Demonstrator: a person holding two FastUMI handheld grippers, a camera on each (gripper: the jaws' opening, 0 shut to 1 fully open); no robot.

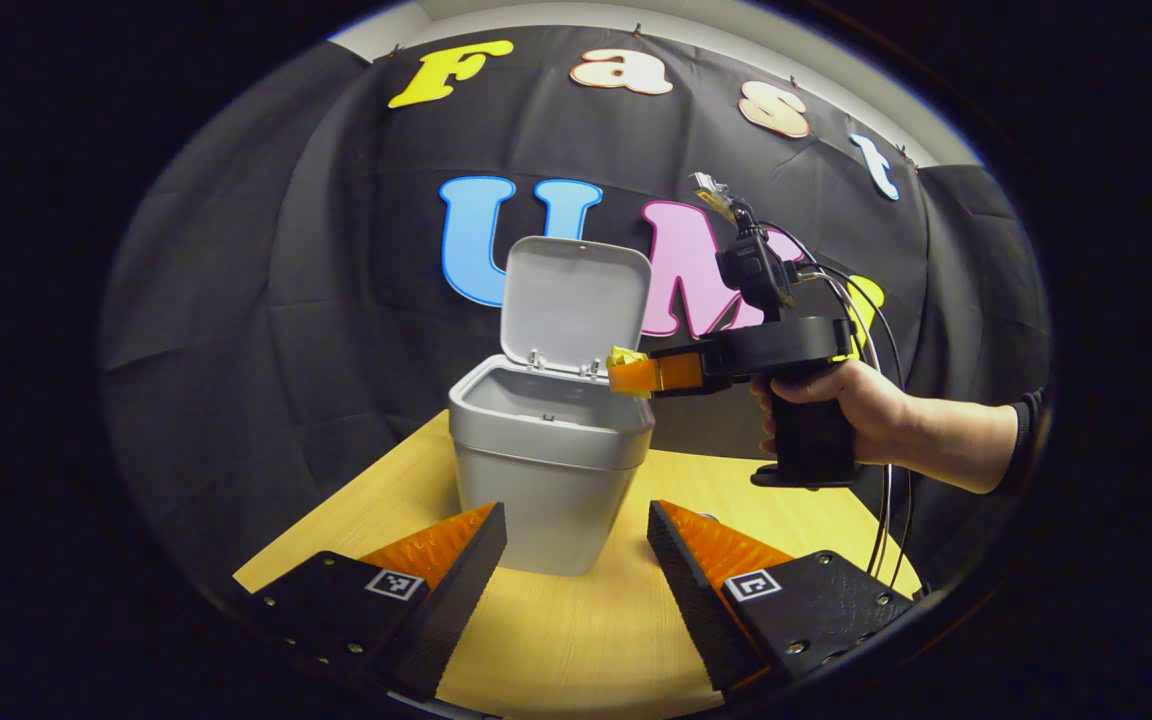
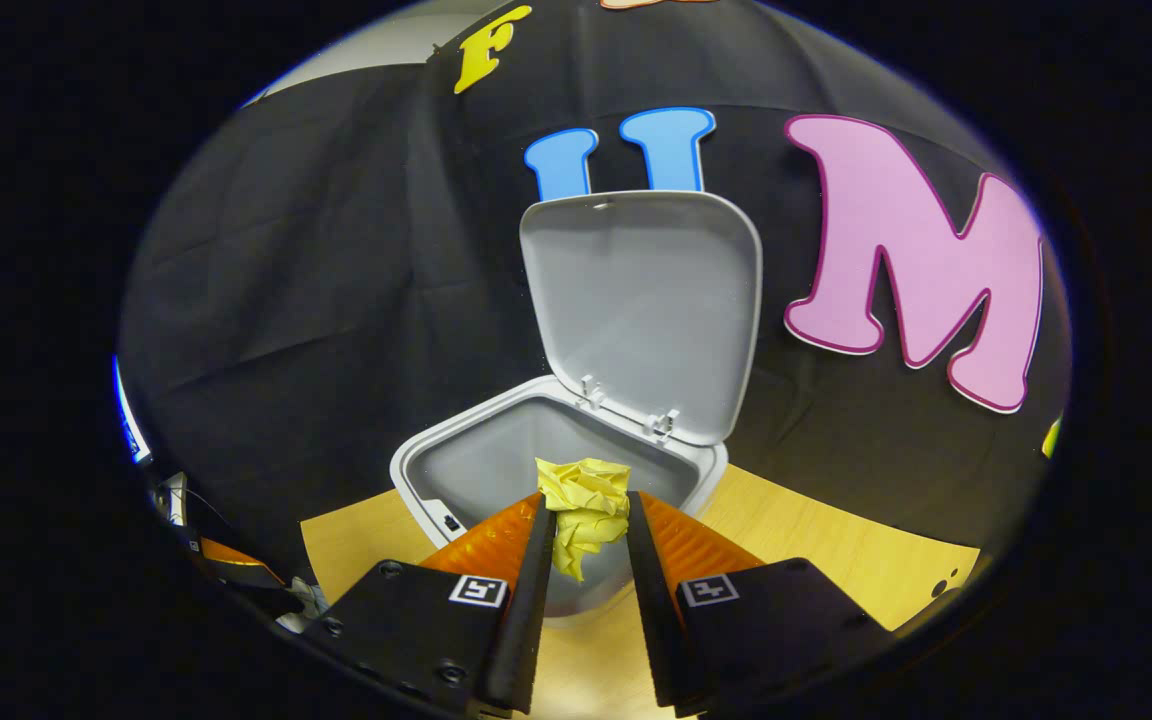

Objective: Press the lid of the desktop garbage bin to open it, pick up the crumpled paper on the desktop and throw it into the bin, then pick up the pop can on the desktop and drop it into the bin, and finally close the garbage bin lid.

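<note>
We see the right gripper [image 2: 584, 520] clamped on the crumpled paper [image 2: 586, 510] at the bin [image 1: 546, 470] rim; left gripper [image 1: 576, 560] spread, empty. Risk: releasing here, paper may catch the rim and fall onto the table [image 1: 576, 640].

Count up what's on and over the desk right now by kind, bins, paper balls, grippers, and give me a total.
Garbage bin, lid up: 1
Crumpled paper, held over the bin's rim by the right gripper: 1
Grippers: 2, the right one and the left gripper, open and empty
Total: 4
</note>
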